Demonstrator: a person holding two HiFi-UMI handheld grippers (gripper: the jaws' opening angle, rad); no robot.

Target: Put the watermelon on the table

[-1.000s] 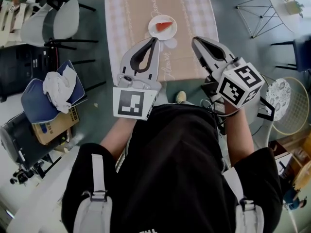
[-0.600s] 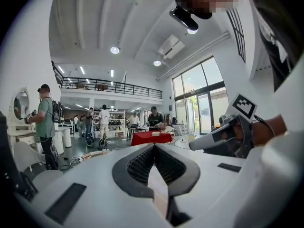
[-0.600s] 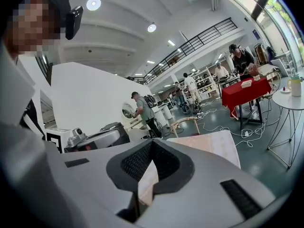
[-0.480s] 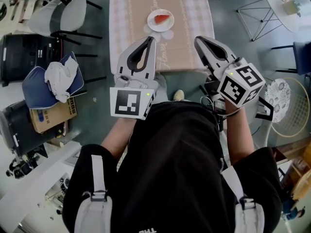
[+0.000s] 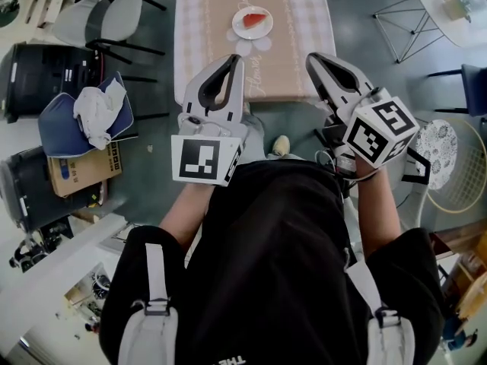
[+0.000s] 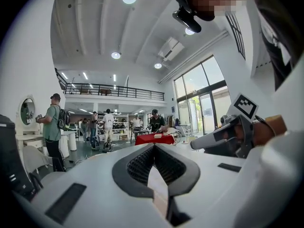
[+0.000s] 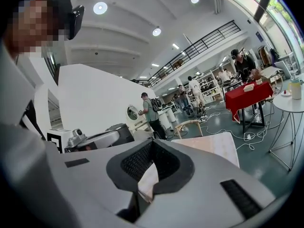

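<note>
You hold both grippers out in front of your chest, side by side and apart. The left gripper [image 5: 235, 59] has its fingers pressed together with nothing between them. The right gripper [image 5: 310, 56] is the same, with its fingers pressed together on nothing.

The watermelon [image 5: 254, 19], a red slice, lies on a white plate [image 5: 237, 29] on the bench [image 5: 304, 21], which wears a tan checked cloth. The plate sits near the bench's middle, beyond both sets of fingertips, and neither gripper touches it.

Your shoe [image 5: 281, 144] shows on the floor just below the bench's near edge. Off to your left, a blue chair [image 5: 53, 124] carries a crumpled white cloth [image 5: 95, 111], and a cardboard box [image 5: 76, 172] stands just beside it.
</note>
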